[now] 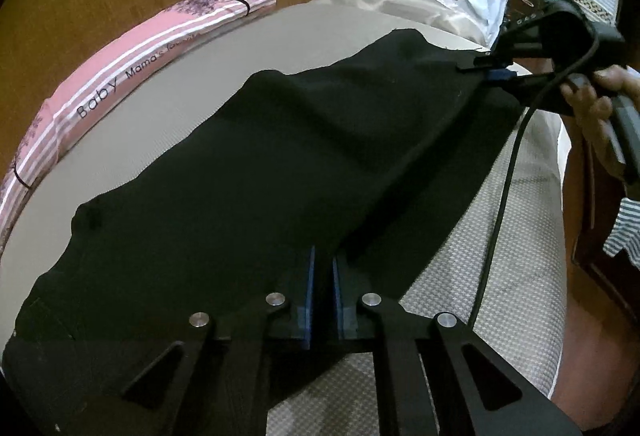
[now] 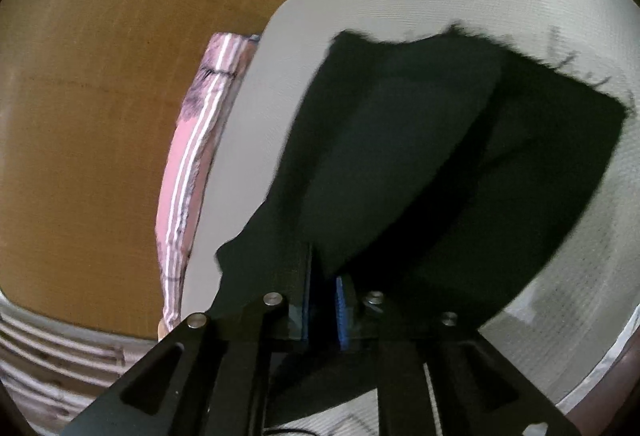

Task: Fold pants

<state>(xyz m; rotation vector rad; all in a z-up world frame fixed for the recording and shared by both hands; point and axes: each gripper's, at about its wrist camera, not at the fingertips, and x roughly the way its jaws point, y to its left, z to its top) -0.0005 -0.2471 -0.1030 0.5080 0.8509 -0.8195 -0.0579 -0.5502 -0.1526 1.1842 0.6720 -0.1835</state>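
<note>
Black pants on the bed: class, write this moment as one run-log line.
phase: fold | black pants: flat on bed | left gripper: shut on near edge | right gripper: shut on far edge

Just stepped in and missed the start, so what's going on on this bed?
A person is folding black pants spread on the bed, with tongs in each hand. The left tongs are shut on the near edge of the pants; the right tongs grip the far end. Each pair pinches cloth. A pink pillow lies alongside.
</note>
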